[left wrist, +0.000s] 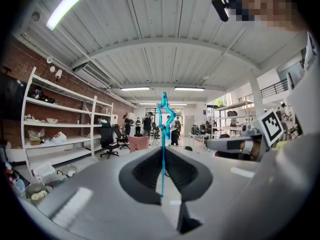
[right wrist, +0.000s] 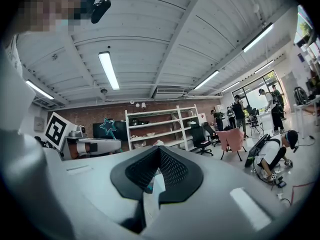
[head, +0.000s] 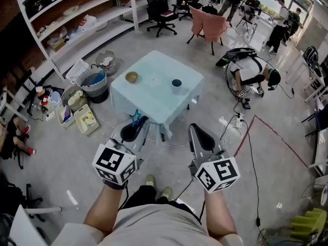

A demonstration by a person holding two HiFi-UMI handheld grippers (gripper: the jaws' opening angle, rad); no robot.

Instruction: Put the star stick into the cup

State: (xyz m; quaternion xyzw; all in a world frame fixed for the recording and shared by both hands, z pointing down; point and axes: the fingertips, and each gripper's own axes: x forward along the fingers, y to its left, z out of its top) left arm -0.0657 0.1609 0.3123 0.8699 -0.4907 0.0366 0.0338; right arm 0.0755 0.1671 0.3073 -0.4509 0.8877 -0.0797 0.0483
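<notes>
The star stick (left wrist: 163, 134) is a thin teal rod topped with a star. It stands upright between the pads of my left gripper (left wrist: 163, 153), which is shut on it. In the head view the star (head: 135, 117) pokes out above the left gripper (head: 139, 123), just short of the table's near edge. The dark blue cup (head: 176, 85) stands upright on the pale blue table (head: 154, 99), right of its middle. My right gripper (head: 194, 129) hovers beside the left one. Its jaws are shut with nothing in them, as the right gripper view (right wrist: 159, 150) shows.
A small tan bowl (head: 132, 77) sits on the table's left part. On the floor left of the table are baskets and bins (head: 94, 82). White shelving (head: 77, 19) lines the left wall. A person crouches (head: 251, 73) on the right among floor cables, with office chairs (head: 160, 9) beyond.
</notes>
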